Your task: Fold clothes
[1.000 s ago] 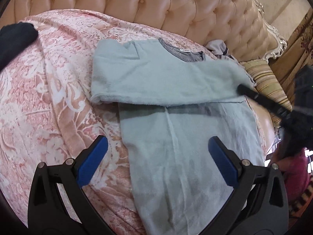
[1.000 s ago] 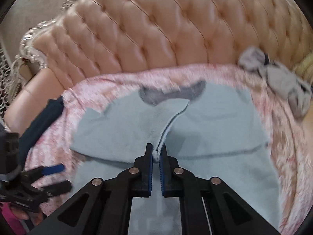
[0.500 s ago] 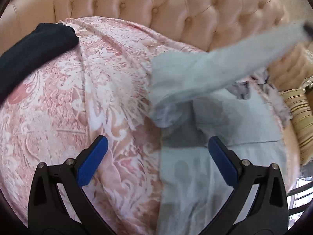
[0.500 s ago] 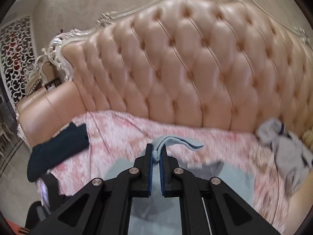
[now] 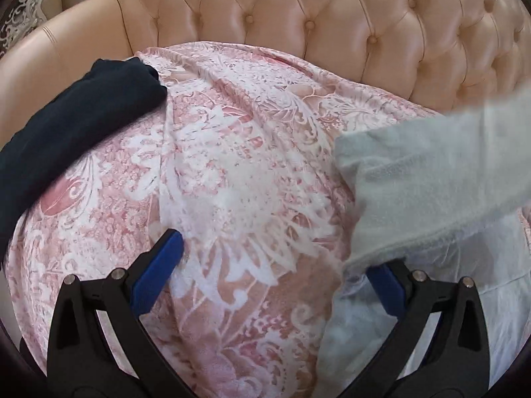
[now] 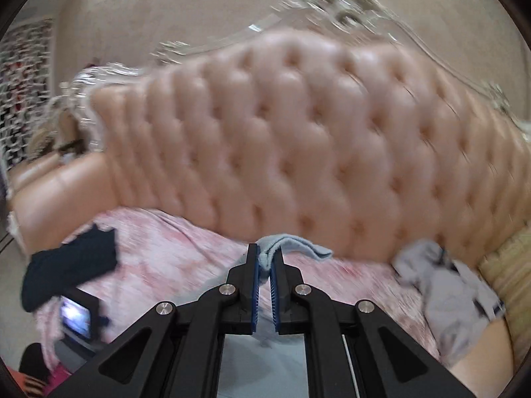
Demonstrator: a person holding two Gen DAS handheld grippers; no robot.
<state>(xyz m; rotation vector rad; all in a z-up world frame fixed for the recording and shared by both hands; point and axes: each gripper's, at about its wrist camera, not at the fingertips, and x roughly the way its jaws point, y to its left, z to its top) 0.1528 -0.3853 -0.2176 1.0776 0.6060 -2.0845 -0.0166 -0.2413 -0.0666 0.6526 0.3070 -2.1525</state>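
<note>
Two grippers: your right gripper is pinched tight on the pale blue shirt sleeve, lifted over the pink blanket, so carry it across taut, while your left gripper gapes wide, empty, beside the shirt's edge.

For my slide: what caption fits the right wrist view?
Right tool pinches the light blue shirt above the pink blanket.
</note>
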